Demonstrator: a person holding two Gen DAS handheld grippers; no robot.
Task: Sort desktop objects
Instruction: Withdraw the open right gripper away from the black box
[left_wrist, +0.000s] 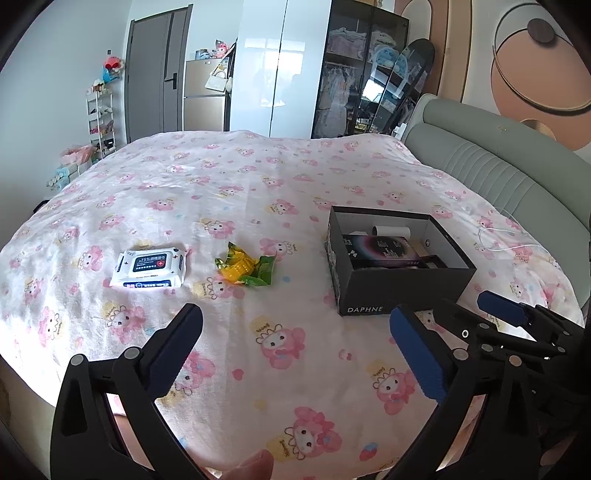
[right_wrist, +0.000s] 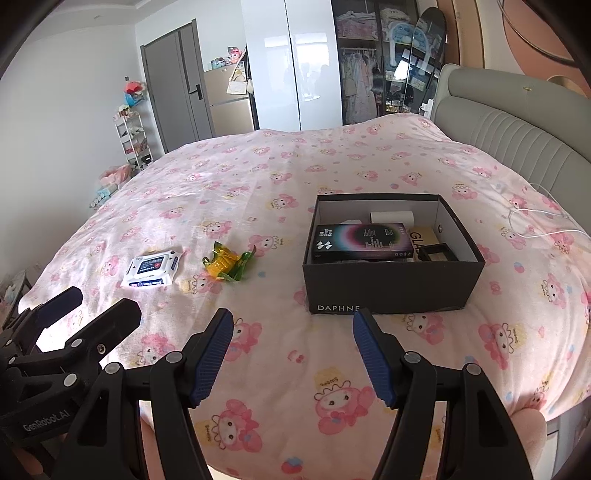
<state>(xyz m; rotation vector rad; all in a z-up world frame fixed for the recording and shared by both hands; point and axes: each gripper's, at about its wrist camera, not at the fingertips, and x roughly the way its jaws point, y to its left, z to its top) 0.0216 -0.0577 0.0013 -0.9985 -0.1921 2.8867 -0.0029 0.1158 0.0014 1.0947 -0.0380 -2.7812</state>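
Note:
A white pack of wet wipes (left_wrist: 149, 268) (right_wrist: 153, 268) lies on the pink blanket at left. A yellow-green crumpled wrapper (left_wrist: 245, 266) (right_wrist: 227, 264) lies to its right. A black open shoe box (left_wrist: 402, 288) (right_wrist: 391, 288) holds a dark flat carton (right_wrist: 362, 240), a white roll (right_wrist: 391, 217) and other small items. My left gripper (left_wrist: 295, 332) is open and empty, near the bed's front edge, short of the wrapper. My right gripper (right_wrist: 293, 332) is open and empty, in front of the box. The right gripper also shows in the left wrist view (left_wrist: 513, 310), and the left one in the right wrist view (right_wrist: 88, 306).
The bed's grey-green headboard (left_wrist: 498, 173) (right_wrist: 509, 125) runs along the right. A white cable (right_wrist: 535, 221) lies on the blanket near it. Behind the bed stand a white wardrobe (right_wrist: 295, 74), a glass cabinet, a grey door and a small shelf rack (left_wrist: 100, 118).

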